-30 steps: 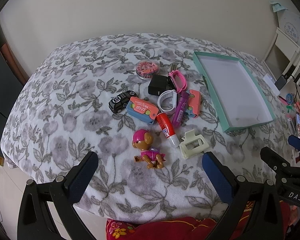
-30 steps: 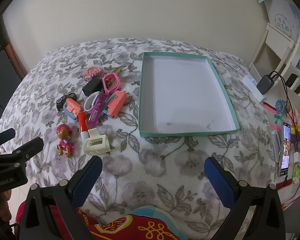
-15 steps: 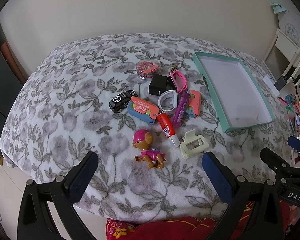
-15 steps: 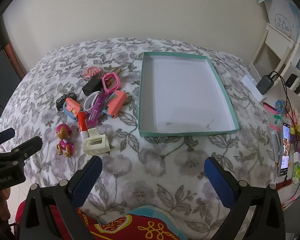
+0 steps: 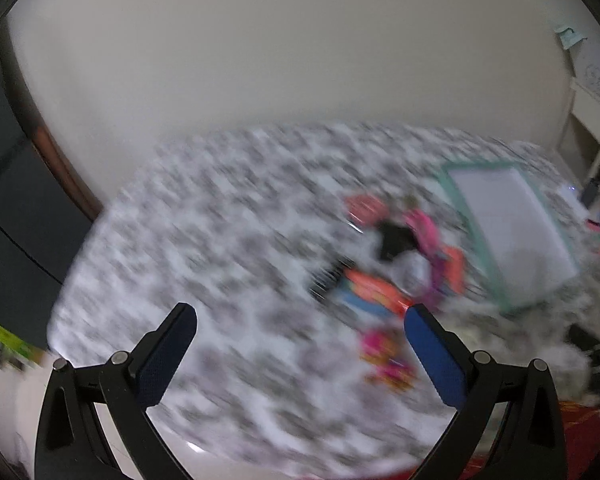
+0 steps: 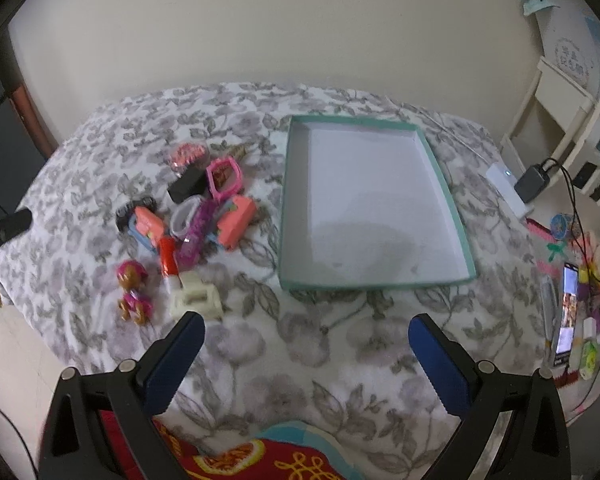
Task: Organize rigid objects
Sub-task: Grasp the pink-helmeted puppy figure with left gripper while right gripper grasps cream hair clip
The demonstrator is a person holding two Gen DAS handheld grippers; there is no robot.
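Note:
A pile of small rigid items lies on the floral blanket [image 6: 300, 340]: a pink puppy figure [image 6: 134, 294], a cream hair claw [image 6: 196, 300], a red tube [image 6: 168, 258], a purple stick [image 6: 196, 236], coral clips [image 6: 236, 220], a black box [image 6: 188, 186] and pink toy glasses [image 6: 224, 178]. The empty teal-rimmed tray [image 6: 464, 240] lies to their right. My right gripper [image 6: 306, 358] is open near the blanket's front edge, holding nothing. The left wrist view is motion-blurred; my left gripper [image 5: 300, 350] is open with the puppy figure [image 5: 384, 354] just inside its right finger [image 5: 432, 344].
A wall rises behind the bed. At the right stand white shelves [image 6: 564, 120], a charger with cables [image 6: 534, 182], a phone [image 6: 566, 312] and small clutter. A red patterned cloth [image 6: 260, 456] lies at the front edge. A dark cabinet [image 5: 16, 216] stands left.
The left gripper has swung sharply, blurring its view; the toys and tray shifted right and down in it. The right gripper's view has tilted up slightly. Both stay open.

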